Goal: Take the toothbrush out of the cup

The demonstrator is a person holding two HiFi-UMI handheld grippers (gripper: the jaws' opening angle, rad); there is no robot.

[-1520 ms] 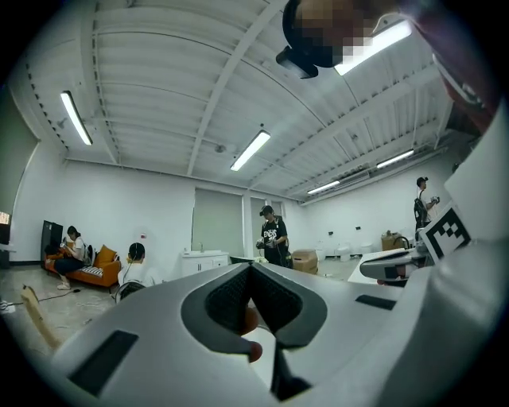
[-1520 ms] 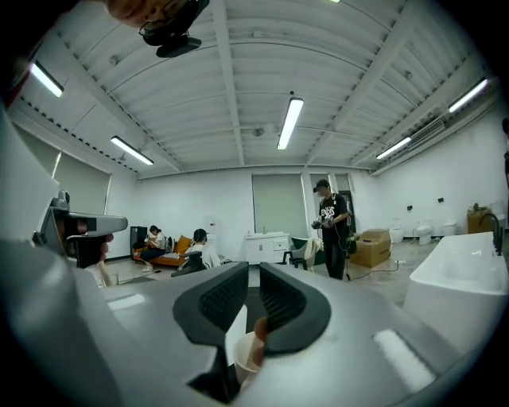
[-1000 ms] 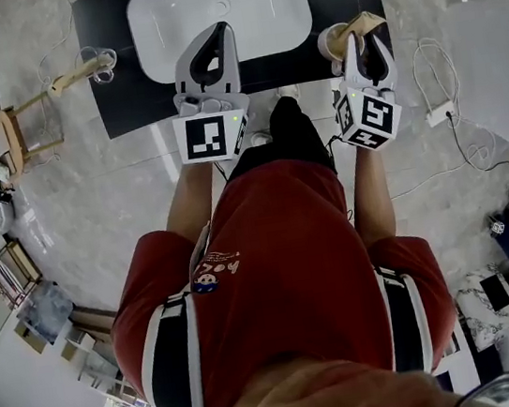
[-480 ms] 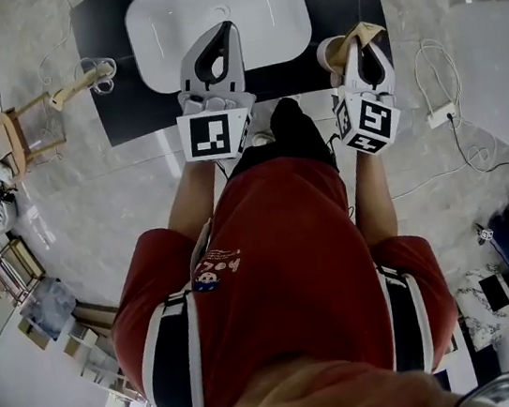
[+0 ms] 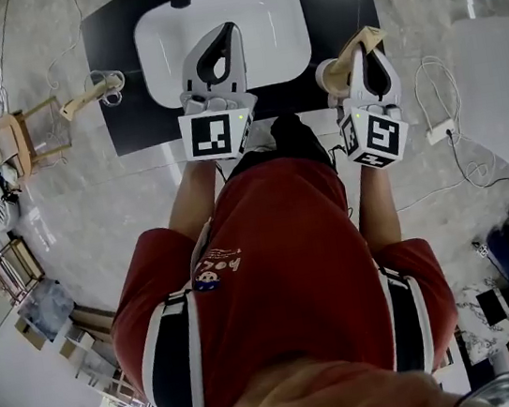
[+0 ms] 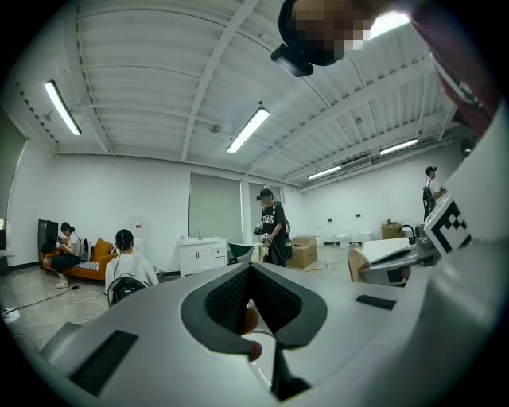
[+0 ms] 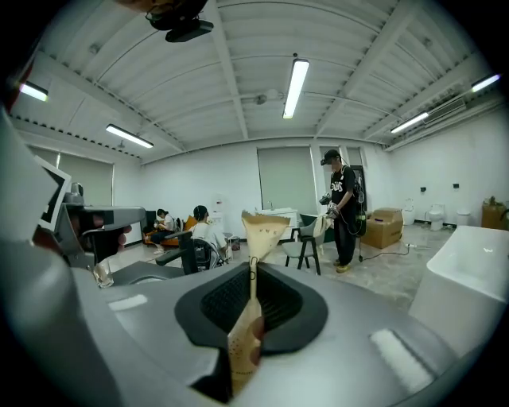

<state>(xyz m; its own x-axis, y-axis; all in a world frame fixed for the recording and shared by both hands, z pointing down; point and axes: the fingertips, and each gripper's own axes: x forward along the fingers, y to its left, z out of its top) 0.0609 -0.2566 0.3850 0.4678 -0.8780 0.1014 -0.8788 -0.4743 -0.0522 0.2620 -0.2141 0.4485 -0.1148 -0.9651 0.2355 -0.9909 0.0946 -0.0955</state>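
Head view: at the right, the right gripper (image 5: pixel 363 53) pinches the paper-sleeved toothbrush (image 5: pixel 365 36) just beside the cup (image 5: pixel 327 73) (whether its foot is clear of the rim I cannot tell). Left gripper view: the left gripper (image 6: pixel 251 274) is closed on nothing. Right gripper view: the jaws have just been closing and now press the sleeve; it looks light, thin and crushable, so grip the stiff handle within
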